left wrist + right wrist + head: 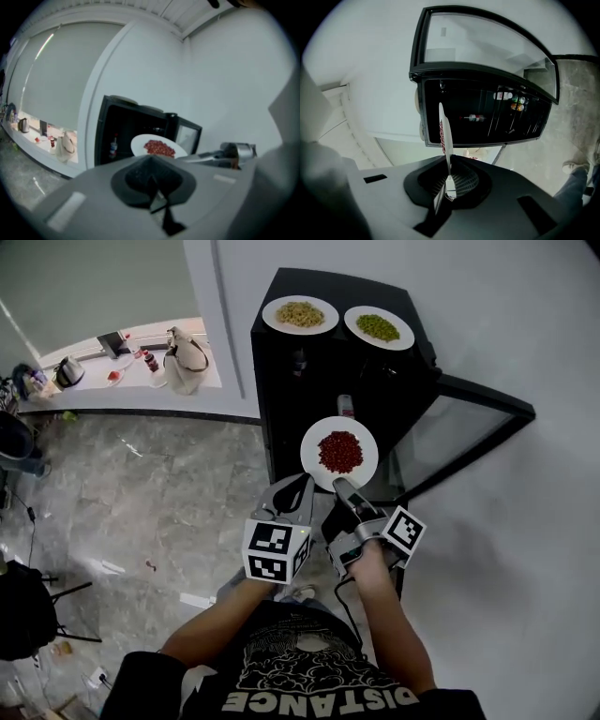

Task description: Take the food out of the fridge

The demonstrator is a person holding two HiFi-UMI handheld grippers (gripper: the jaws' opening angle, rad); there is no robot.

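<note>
A white plate of red food point(339, 452) hangs in the air in front of the open black fridge point(281, 381). My right gripper point(341, 487) is shut on the plate's near rim. In the right gripper view the plate point(444, 136) stands edge-on between the pads point(461, 180). My left gripper point(302, 489) sits just left of that rim, shut and holding nothing. In the left gripper view the plate point(159, 147) shows beyond the closed jaws. On top of the fridge stand a plate of noodles point(300, 314) and a plate of green food point(379, 327).
The glass fridge door point(469, 427) swings open to the right. A bottle point(476, 117) lies on a shelf inside the fridge. At the far left, a low ledge point(141, 395) carries a kettle, a bag point(185, 360) and small bottles. Marble floor lies below.
</note>
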